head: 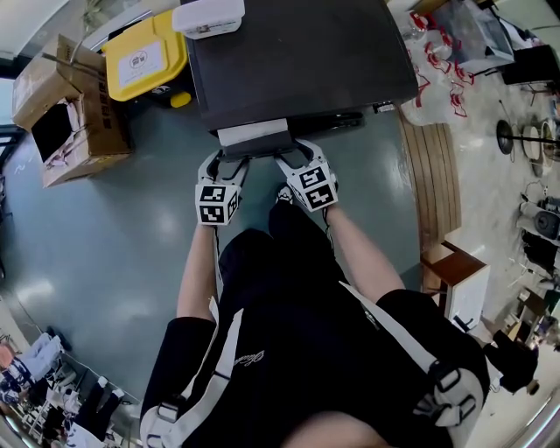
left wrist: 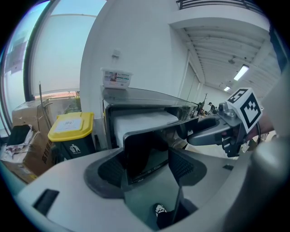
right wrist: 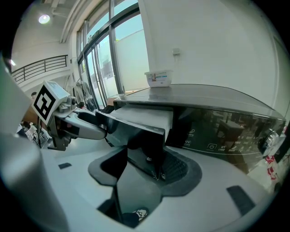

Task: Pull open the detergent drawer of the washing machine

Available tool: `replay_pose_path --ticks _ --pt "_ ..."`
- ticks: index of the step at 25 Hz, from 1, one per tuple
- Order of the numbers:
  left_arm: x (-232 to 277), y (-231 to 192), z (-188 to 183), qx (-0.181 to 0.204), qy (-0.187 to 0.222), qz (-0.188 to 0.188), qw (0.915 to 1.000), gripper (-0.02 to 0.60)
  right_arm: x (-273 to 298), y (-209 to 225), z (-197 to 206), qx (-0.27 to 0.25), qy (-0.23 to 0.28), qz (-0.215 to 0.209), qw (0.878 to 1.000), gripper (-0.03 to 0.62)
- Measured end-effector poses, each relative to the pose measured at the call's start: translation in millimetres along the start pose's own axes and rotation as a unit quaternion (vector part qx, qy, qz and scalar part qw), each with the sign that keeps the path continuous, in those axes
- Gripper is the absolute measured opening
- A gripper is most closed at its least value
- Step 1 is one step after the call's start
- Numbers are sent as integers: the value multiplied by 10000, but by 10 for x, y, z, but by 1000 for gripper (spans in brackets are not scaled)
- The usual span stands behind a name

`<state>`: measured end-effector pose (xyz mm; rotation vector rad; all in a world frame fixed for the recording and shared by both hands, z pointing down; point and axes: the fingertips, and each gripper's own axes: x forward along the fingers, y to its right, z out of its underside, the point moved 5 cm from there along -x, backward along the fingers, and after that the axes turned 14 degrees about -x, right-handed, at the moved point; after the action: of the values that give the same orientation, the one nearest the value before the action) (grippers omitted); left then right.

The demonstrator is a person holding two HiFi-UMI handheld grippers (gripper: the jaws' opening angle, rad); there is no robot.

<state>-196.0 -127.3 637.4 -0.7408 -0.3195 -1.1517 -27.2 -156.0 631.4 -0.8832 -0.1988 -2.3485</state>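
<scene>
Closest in, your shoe [left wrist: 159, 210] shows just below the jaws, so a drawer that comes free would likely land there. Both tongs stand wide. Your left gripper [head: 224, 163] straddles the left end of the dark front panel [left wrist: 146, 152], and your right gripper [head: 295, 159] straddles the right end. In neither gripper view do the pads clamp on it, so each looks hooked round a corner rather than gripping. Pull hard from here and a jaw may slide off its end, leaving one side to do the work.

That uneven pull would probably skew the detergent drawer [head: 254, 134]. It sits partly out of the washing machine [head: 297, 61] with its white body showing, and it could bind in its slot. Both grippers point downward, so leaning on the panel may strain it. Farther back, the white box [head: 208, 16] on the machine's top may shift if you jerk.
</scene>
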Motion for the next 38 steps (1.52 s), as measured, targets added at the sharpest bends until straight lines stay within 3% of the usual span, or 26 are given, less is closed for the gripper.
replay_pose_path --ticks 38 --pt "-270 234 373 14 -12 -48 10000 298 -310 -307 285 60 -78 37 9999 241"
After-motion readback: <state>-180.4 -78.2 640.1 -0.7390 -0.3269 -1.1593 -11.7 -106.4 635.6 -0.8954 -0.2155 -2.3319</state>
